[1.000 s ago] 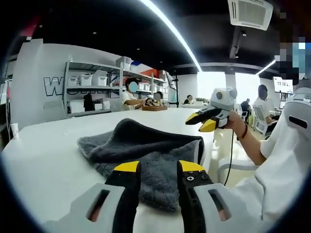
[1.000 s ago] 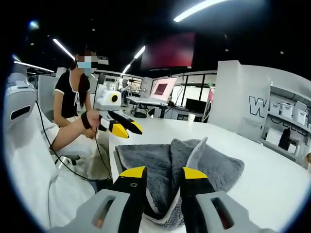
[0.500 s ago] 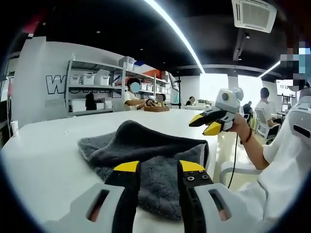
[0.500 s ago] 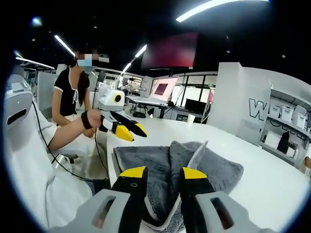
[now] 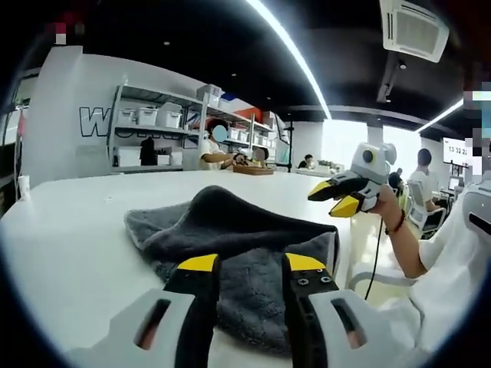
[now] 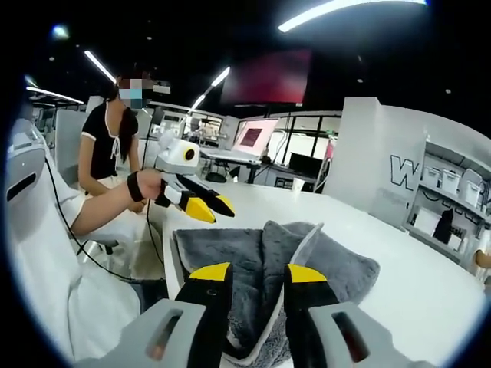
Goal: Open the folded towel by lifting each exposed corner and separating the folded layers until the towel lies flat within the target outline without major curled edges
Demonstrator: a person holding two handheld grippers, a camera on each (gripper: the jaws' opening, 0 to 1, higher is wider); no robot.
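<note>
While the grey towel (image 5: 230, 245) lies folded on the white table (image 5: 69, 245), close to the table's near edge on the person's side, both grippers hang above it with nothing held. In the left gripper view the left gripper (image 5: 247, 265) has its yellow-tipped jaws apart, with towel pile visible through the gap; whether the tips touch the cloth cannot be told. The towel's darker upper layer humps up in a rounded ridge across the middle, and a lighter-edged fold runs along its right side, toward the table edge nearest the person.

In the same view the right gripper (image 5: 343, 198) floats clear of the towel, above the table's edge, its jaws a little apart, held by a hand (image 5: 381, 201) with a dark wristband.

In the right gripper view the right gripper (image 6: 257, 273) also shows parted jaws over the towel (image 6: 337, 268). Here a pale-edged flap stands up along a crease running away from the camera — the layers beside it lie lower. The left gripper (image 6: 213, 210) hovers above the towel's far-left corner, jaws slightly apart.

Behind the table stand shelves (image 5: 146, 138) with white bins.
</note>
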